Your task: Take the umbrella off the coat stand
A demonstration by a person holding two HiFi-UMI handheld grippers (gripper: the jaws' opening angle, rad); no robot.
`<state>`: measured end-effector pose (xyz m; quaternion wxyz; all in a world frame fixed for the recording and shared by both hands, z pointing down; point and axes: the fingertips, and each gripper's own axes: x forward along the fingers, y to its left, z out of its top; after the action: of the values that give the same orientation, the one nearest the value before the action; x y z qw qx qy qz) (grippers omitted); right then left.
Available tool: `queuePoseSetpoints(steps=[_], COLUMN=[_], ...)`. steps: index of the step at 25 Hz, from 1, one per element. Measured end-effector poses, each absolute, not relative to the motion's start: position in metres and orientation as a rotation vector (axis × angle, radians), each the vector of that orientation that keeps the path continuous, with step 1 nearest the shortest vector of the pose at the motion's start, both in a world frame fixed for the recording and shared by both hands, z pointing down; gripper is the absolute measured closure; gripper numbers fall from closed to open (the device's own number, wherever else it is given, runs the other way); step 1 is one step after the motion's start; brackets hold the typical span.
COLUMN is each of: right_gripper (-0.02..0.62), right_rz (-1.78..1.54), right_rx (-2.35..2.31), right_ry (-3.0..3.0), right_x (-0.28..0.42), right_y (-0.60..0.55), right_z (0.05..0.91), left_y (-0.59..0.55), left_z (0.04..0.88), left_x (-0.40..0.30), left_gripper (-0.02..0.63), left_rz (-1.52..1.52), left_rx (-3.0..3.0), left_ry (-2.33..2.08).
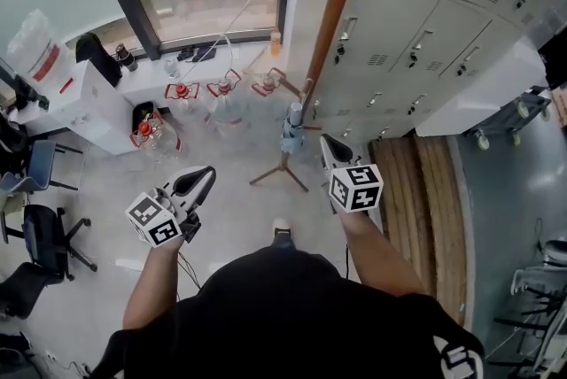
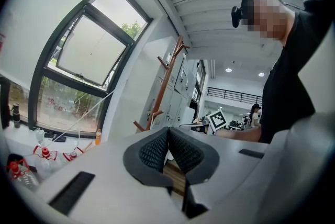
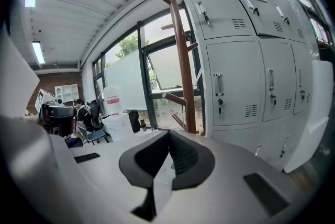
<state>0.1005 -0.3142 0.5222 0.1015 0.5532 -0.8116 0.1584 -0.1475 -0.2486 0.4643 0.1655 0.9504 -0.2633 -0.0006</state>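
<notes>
Both arms out front over the floor (image 1: 230, 218). L tool (image 1: 205, 176) sits low & left, jaws together, tips meeting, nothing btwn them. R tool (image 1: 326, 141) is a bit further fwd, jaws likewise closed & empty, pointing twd the stand, not touching anything. Past it the umbrella (image 1: 292, 127), folded, grey-blue, hangs low on the coat stand (image 1: 330, 23), just above the splayed feet. Stand = brown wooden pole w/ angled pegs, close beside the grey lockers (image 1: 425, 32) on the right. Further back, clear bottles (image 1: 182, 91) w/ red caps stand on the floor under the window (image 1: 208, 1).
</notes>
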Motion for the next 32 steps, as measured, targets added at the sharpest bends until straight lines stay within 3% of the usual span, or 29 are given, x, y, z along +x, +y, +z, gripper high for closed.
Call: queuePoseSetpoints(steps=[32], right_gripper=[0.530], right_rz=[0.499], right_rx=[1.533], right_ry=[-2.460], right_x=[0.107], right_y=[-0.451], right_z=[0.548], left_y=[-0.325], left_z=[0.499], left_x=[-0.091], left_gripper=[0.583], left_rz=[0.025], left_rx=[2.616], left_ry=[-0.731])
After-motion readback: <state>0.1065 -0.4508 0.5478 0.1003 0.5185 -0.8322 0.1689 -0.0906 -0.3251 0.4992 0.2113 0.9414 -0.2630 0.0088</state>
